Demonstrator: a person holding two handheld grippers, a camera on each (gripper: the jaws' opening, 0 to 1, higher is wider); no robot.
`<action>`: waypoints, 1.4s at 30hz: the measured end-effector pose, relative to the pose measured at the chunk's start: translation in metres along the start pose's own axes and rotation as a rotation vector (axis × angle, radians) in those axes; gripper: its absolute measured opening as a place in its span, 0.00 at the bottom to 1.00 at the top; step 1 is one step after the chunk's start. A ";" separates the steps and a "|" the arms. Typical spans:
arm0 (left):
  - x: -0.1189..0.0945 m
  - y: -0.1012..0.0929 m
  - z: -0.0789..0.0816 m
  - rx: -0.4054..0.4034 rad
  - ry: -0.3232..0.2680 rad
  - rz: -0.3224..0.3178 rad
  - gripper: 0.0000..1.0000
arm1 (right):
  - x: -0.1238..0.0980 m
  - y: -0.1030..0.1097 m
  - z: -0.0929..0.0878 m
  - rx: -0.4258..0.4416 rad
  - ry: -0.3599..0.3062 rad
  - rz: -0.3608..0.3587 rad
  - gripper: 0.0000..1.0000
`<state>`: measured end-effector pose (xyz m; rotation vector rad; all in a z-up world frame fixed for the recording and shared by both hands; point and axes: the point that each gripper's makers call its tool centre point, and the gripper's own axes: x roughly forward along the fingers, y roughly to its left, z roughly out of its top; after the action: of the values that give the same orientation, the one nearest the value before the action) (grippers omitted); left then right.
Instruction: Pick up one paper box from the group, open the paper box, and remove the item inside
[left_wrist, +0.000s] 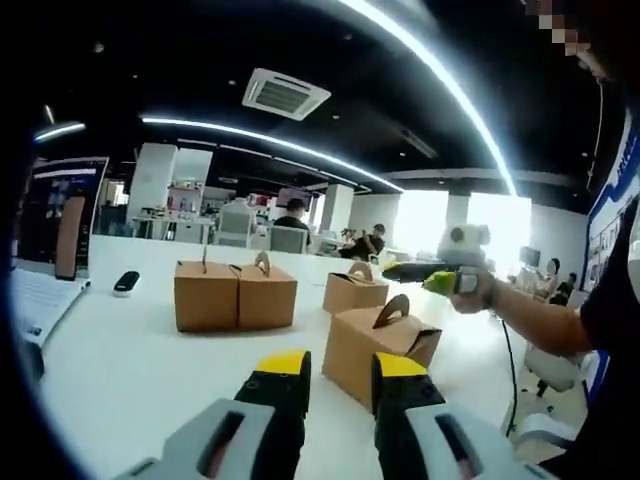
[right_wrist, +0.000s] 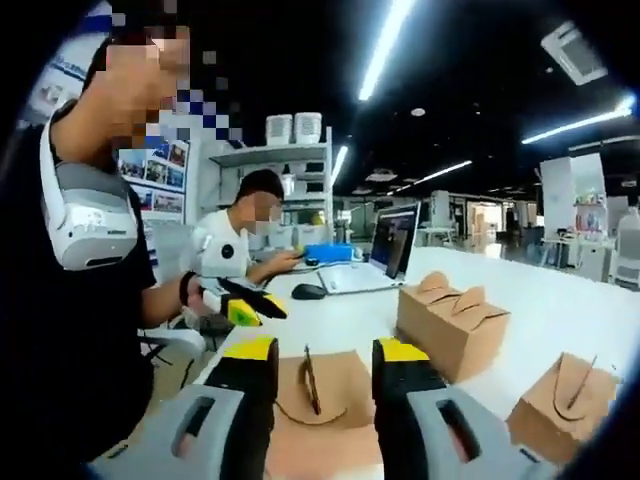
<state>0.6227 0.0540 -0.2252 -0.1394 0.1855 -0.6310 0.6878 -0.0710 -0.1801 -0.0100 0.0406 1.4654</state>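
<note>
Several brown paper boxes with cut-out handles stand on the white table (left_wrist: 130, 370). In the left gripper view, two of them stand side by side (left_wrist: 235, 295), one sits farther back (left_wrist: 355, 290), and the nearest one (left_wrist: 380, 345) is just beyond my left gripper (left_wrist: 340, 372), which is open and empty. A hand holds my right gripper (left_wrist: 440, 278) in the air past the boxes. In the right gripper view, my right gripper (right_wrist: 325, 355) is open, and a box (right_wrist: 320, 400) shows in the gap beyond it. Two other boxes (right_wrist: 450, 320) (right_wrist: 560, 400) sit to the right. My left gripper (right_wrist: 245, 305) hovers at left.
An open laptop (left_wrist: 60, 220) and a black mouse (left_wrist: 127, 283) lie at the table's left end. The same laptop (right_wrist: 385, 250) and mouse (right_wrist: 308, 291) appear beside a seated person (right_wrist: 240, 250). More people, desks and chairs stand behind.
</note>
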 end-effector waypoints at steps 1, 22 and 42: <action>0.000 -0.001 0.001 0.007 -0.007 0.003 0.26 | -0.005 0.000 0.002 0.016 -0.023 -0.042 0.38; -0.033 -0.034 0.013 0.055 -0.037 0.008 0.26 | -0.063 0.075 0.015 0.086 -0.250 -0.335 0.28; -0.010 -0.074 0.026 0.149 -0.014 -0.024 0.26 | -0.038 0.048 -0.028 0.153 -0.059 -0.401 0.16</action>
<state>0.5782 0.0026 -0.1852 -0.0027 0.1234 -0.6650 0.6354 -0.1044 -0.2056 0.1429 0.0972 1.0578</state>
